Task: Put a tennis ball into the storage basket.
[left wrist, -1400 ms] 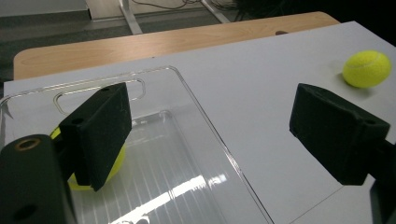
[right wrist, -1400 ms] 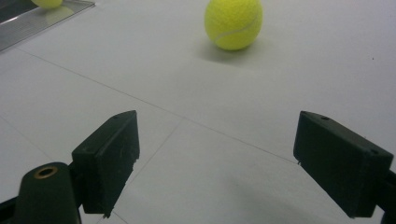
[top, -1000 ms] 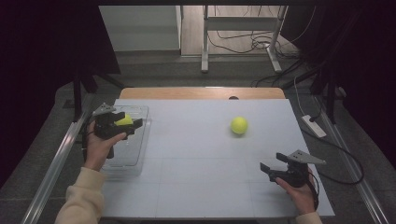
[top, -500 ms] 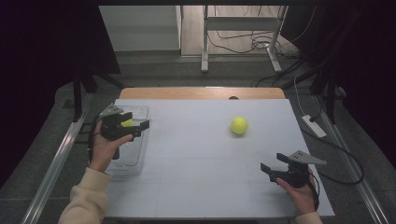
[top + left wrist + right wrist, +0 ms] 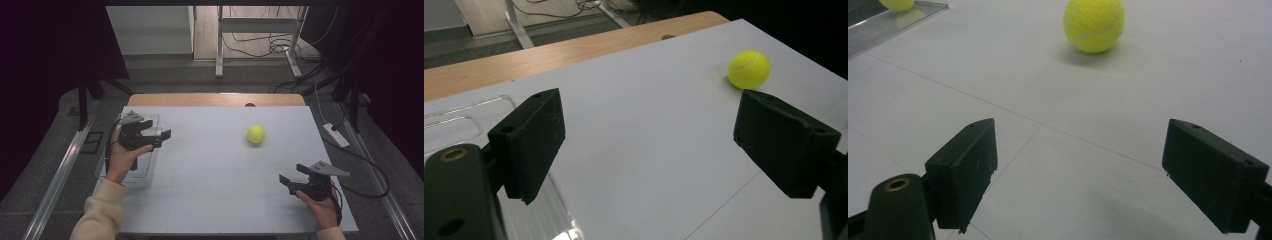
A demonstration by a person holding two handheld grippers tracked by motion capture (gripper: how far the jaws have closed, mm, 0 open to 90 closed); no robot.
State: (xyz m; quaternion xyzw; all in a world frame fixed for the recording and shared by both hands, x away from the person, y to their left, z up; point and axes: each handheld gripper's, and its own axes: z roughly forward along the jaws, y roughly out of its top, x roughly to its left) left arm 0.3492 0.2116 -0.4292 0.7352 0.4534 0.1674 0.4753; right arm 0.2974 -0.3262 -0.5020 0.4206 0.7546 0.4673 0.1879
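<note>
Since a second ago: left gripper lifted off the clear tray, yellow ball gone from its jaws, now pointed toward the tennis ball; right gripper unmoved.

High view. Tennis ball: round, felted, yellow-green, alone on the white table, well right of the tray. Left gripper at the tray's inner edge, jaws apart, empty. Right gripper low at the table's near right, jaws apart.

Left gripper view. Black blocky jaws wide, nothing between. Tennis ball ahead, far from the tray rim, which is clear hard plastic.

Right gripper view. Jaws spread, empty. Tennis ball straight ahead, seam visible. Second ball resting in the tray.

Step judged: one ball binned, fetching the remaining ball. Next: a reach, then a centred, gentle squeeze; likely to roll.
</note>
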